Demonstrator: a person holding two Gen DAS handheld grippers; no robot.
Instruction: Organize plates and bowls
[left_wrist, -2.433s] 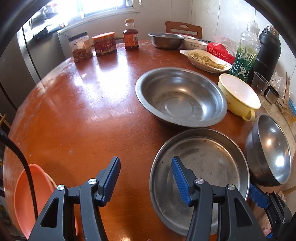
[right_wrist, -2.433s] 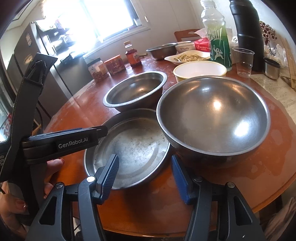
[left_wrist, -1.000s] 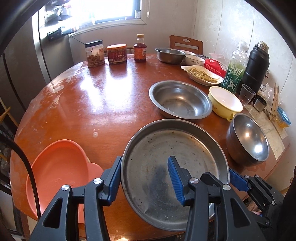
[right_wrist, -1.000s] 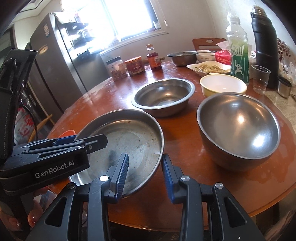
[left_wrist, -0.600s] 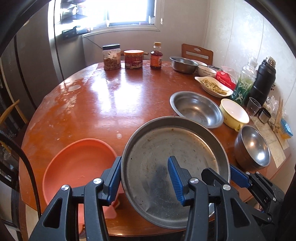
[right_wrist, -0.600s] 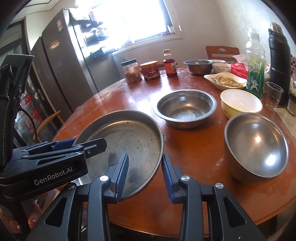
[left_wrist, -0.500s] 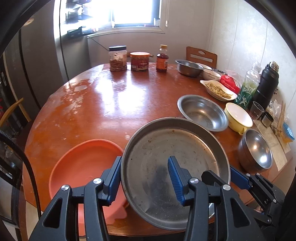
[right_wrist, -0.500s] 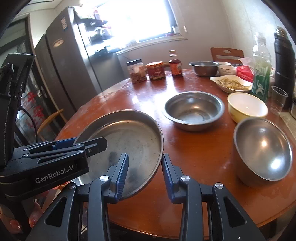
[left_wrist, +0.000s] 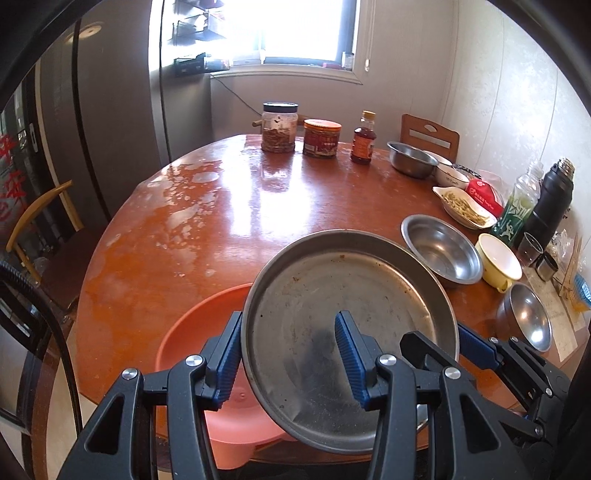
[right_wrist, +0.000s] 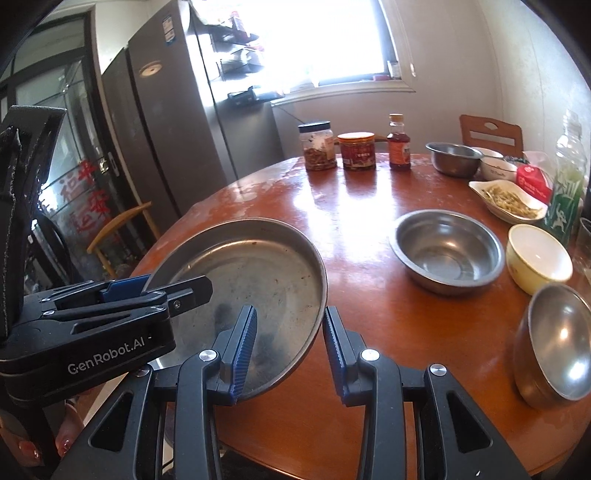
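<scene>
The round wooden worktop (left_wrist: 229, 206) carries nearly everything here. Largest of the dishes is the steel plate (left_wrist: 332, 295), empty but for dried specks and streaks, held tilted above the worktop's near edge. The left gripper (left_wrist: 288, 354) has its jaws closed on the plate's near rim, one blue pad outside and one inside the dish; the right gripper (right_wrist: 288, 343) clamps the rim on the plate's other side in the same way.

Under and beside the plate sits an orange basin (left_wrist: 199, 332), empty as far as it shows, at the worktop's near edge. To the right stands a wide steel bowl (right_wrist: 447, 251), empty, and nearer the edge a deeper steel bowl (right_wrist: 557, 343), also empty. Between those two is a yellow bowl (right_wrist: 535, 258) with a white inside, nothing in it.

Farther back, a white oval dish (right_wrist: 509, 203) holds pale strips of food, and a small steel bowl (right_wrist: 454, 158) stands beside a white bowl (right_wrist: 496, 168); what those two hold I cannot tell. At the far rim stand a jar (right_wrist: 319, 151) of brownish contents, a red-labelled tub (right_wrist: 358, 151) and a small bottle (right_wrist: 399, 147) of dark liquid.
</scene>
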